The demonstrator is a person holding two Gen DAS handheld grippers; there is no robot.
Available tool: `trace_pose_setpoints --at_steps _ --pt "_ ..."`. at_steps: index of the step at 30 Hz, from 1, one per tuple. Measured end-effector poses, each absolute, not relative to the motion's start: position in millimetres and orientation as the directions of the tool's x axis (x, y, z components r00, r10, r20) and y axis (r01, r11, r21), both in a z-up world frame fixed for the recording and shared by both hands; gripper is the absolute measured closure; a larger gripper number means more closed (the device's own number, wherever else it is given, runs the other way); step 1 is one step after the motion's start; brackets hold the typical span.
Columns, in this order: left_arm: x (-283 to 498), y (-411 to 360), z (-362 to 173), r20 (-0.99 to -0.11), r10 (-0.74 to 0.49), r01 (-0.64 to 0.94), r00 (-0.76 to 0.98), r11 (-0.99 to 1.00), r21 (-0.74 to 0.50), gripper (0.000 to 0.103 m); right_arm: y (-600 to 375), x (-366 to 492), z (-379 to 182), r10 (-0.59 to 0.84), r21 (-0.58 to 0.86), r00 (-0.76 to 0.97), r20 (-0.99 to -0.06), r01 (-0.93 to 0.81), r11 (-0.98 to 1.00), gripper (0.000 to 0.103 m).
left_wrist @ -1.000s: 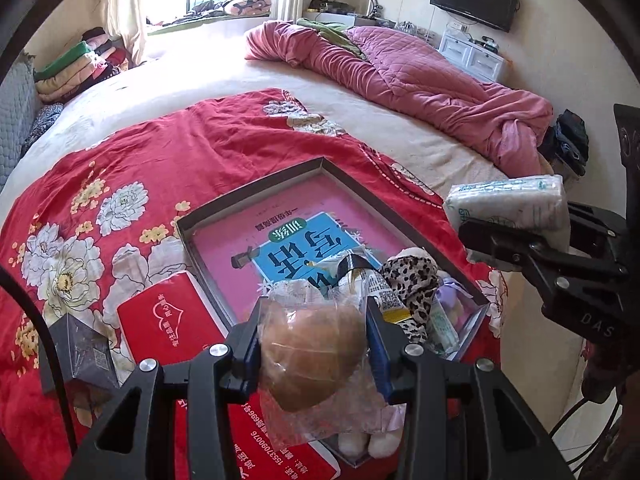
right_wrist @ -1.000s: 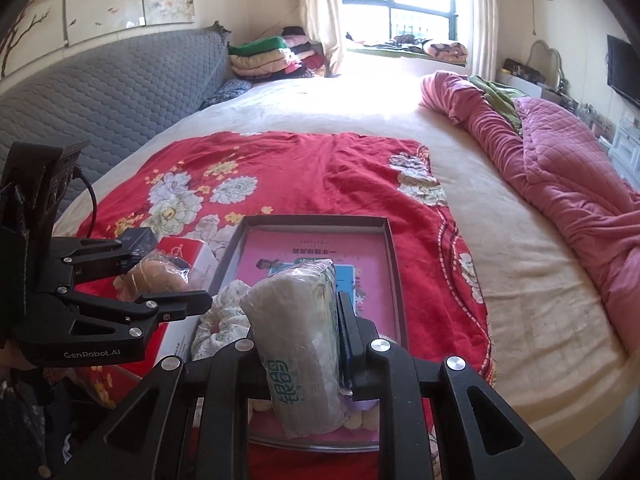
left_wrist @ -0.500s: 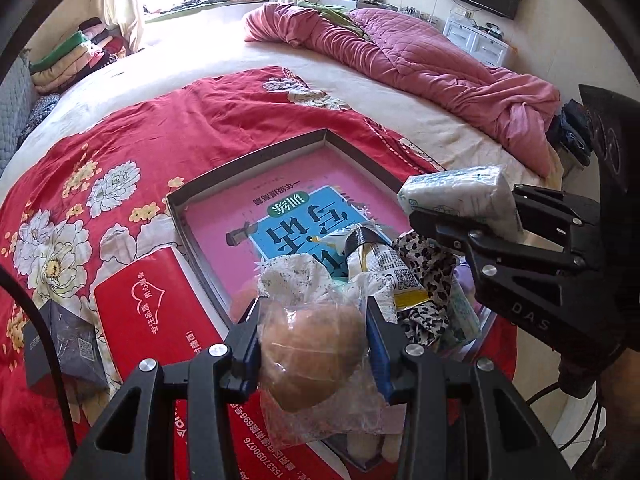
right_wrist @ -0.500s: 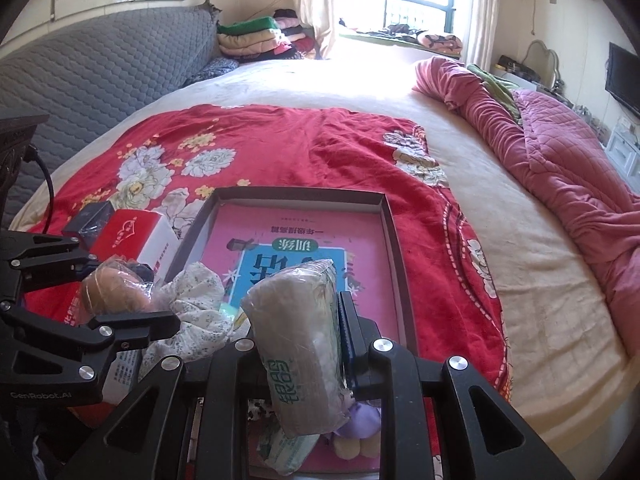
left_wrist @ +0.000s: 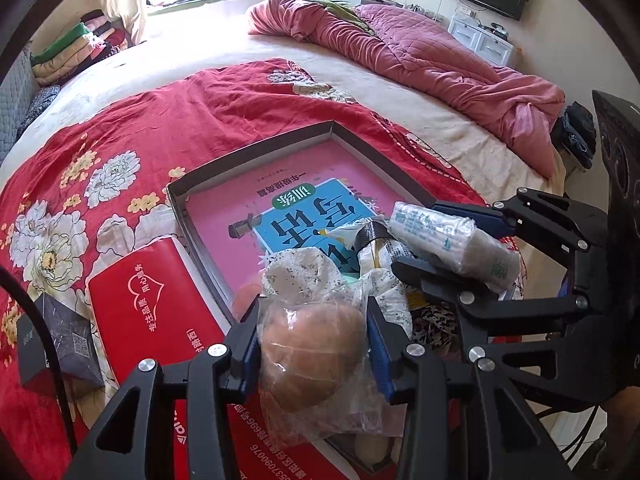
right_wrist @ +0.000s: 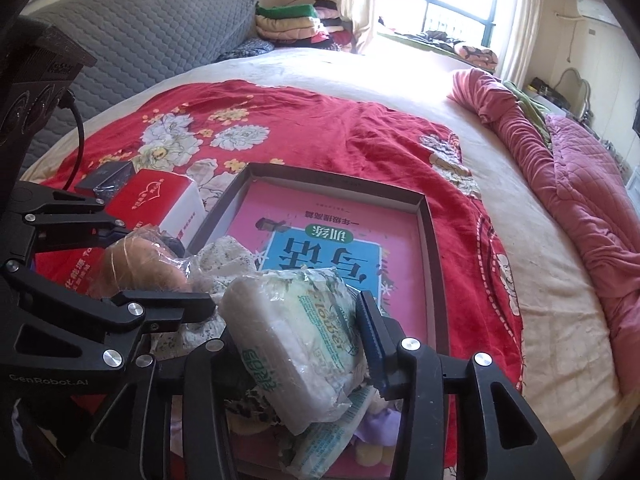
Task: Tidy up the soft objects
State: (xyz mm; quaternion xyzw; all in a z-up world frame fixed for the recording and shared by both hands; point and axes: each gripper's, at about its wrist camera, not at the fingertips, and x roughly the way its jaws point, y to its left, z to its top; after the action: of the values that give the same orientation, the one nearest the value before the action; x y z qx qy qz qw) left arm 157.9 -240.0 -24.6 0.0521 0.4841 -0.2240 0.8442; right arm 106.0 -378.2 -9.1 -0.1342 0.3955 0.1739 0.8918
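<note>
While both black two-finger grippers hang over the near end of the tray, each has one soft item between its fingers. Left gripper [left_wrist: 314, 344]: blue-padded fingers pinching a round brown bread bun in a crinkled clear plastic bag [left_wrist: 310, 360]. Right gripper [right_wrist: 298, 322]: jaws opening around a white, soft rectangular tissue pack in clear printed film [right_wrist: 296, 332]; the ribbed blue pad on its right finger stands just clear of the pack, which leans against the left finger and rests on the pile below. Green lettering runs along the pack, too distorted to read with certainty. The left gripper's body reads "GenRobot.AI" in the right wrist view.

Below the grippers, one shallow grey rectangular cardboard tray [left_wrist: 256, 148] lies on the bed, floored by one pink-and-blue printed booklet [left_wrist: 312, 196] with large Chinese characters. Piled at the tray's near end: a white floral cloth bundle [left_wrist: 304, 272], a leopard-print fabric piece [left_wrist: 432, 320], and further wrapped packets whose number cannot be told.

Just beside the tray, left in the left wrist view: one red rectangular carton with white heart outline [left_wrist: 148, 308] and one dark grey box bearing a QR code [left_wrist: 64, 336].

Beneath all, one red floral blanket [left_wrist: 132, 120]; beyond it, a cream sheet [left_wrist: 192, 48], one crumpled pink quilted duvet [left_wrist: 420, 52], and a stack of folded clothes [right_wrist: 296, 20].
</note>
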Motion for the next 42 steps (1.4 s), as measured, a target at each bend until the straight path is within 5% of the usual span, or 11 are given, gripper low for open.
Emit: trace_pose_setpoints --at_steps 7,22,33,42 --pt "161 -239 -25 -0.841 -0.350 0.431 0.413 0.888 -0.158 0.056 -374 84 -8 0.178 -0.174 0.625 -0.760 -0.460 0.870 0.036" --pt "160 -245 -25 -0.846 -0.349 0.434 0.404 0.887 -0.158 0.053 -381 43 1 0.157 -0.184 0.637 -0.755 -0.435 0.881 0.034" --pt "152 -240 -19 -0.837 -0.355 0.433 0.416 0.887 -0.160 0.049 -404 22 20 0.188 0.004 0.653 -0.733 -0.273 0.962 0.031" --pt "143 -232 -1 -0.809 -0.378 0.451 0.449 0.878 -0.160 0.037 -394 -4 38 0.228 0.119 0.668 -0.708 -0.205 0.971 0.026"
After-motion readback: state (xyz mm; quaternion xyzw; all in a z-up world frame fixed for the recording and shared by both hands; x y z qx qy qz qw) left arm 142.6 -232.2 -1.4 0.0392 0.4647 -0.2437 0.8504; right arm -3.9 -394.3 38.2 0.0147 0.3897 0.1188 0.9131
